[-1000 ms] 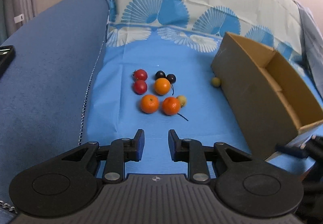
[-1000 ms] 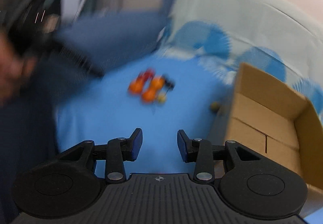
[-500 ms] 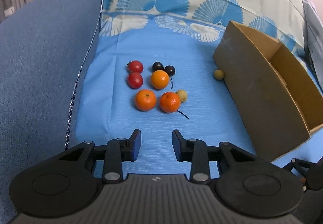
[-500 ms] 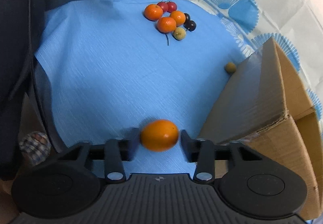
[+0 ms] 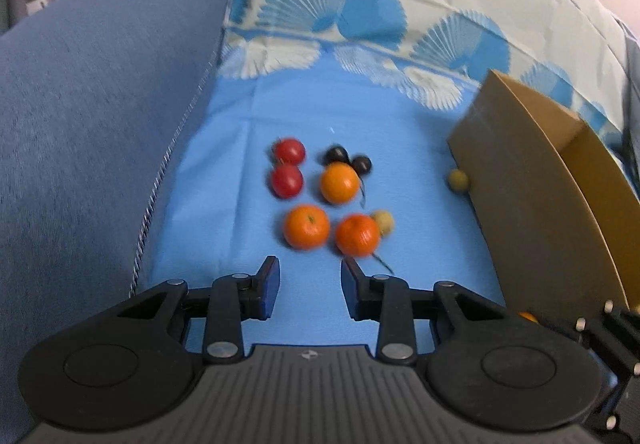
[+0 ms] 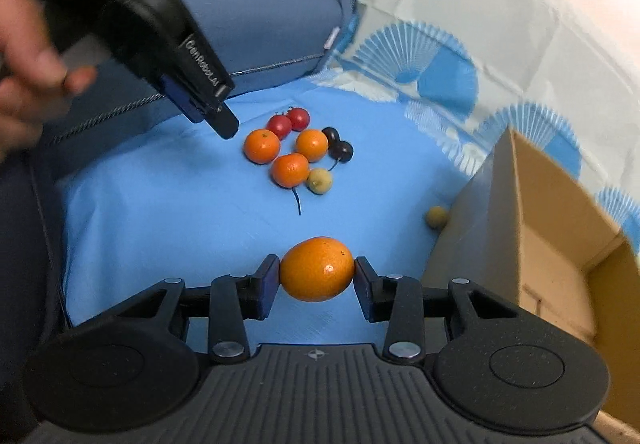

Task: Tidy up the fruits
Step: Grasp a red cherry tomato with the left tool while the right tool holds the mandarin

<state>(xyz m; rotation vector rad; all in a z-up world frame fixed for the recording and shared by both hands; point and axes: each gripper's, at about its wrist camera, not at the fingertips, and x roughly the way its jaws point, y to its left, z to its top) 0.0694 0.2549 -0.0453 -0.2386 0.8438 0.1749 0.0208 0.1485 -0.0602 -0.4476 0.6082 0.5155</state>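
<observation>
On the blue cloth (image 5: 248, 164) lies a cluster of fruit: two red tomatoes (image 5: 287, 166), two dark cherries (image 5: 347, 159), three oranges (image 5: 307, 226) and a small yellowish fruit (image 5: 383, 222). My left gripper (image 5: 310, 284) hovers just short of the cluster, open, with nothing between its fingers. My right gripper (image 6: 316, 276) is shut on an oval orange fruit (image 6: 317, 269), held above the cloth beside the cardboard box (image 6: 540, 212). The same cluster (image 6: 294, 152) lies beyond it. The left gripper (image 6: 216, 116) shows at the upper left of the right wrist view, next to the oranges.
An open cardboard box (image 5: 536, 204) stands on the right, with a second yellowish fruit (image 5: 458, 180) against its near corner. A blue sofa arm (image 5: 88, 124) rises on the left. A patterned sheet (image 5: 400, 16) covers the back. A person's hand (image 6: 24, 36) holds the left gripper.
The left gripper has come closer to the fruit cluster and its jaws stand a little wider. The right gripper's jaws were empty a second ago and now hold the oval orange fruit.
</observation>
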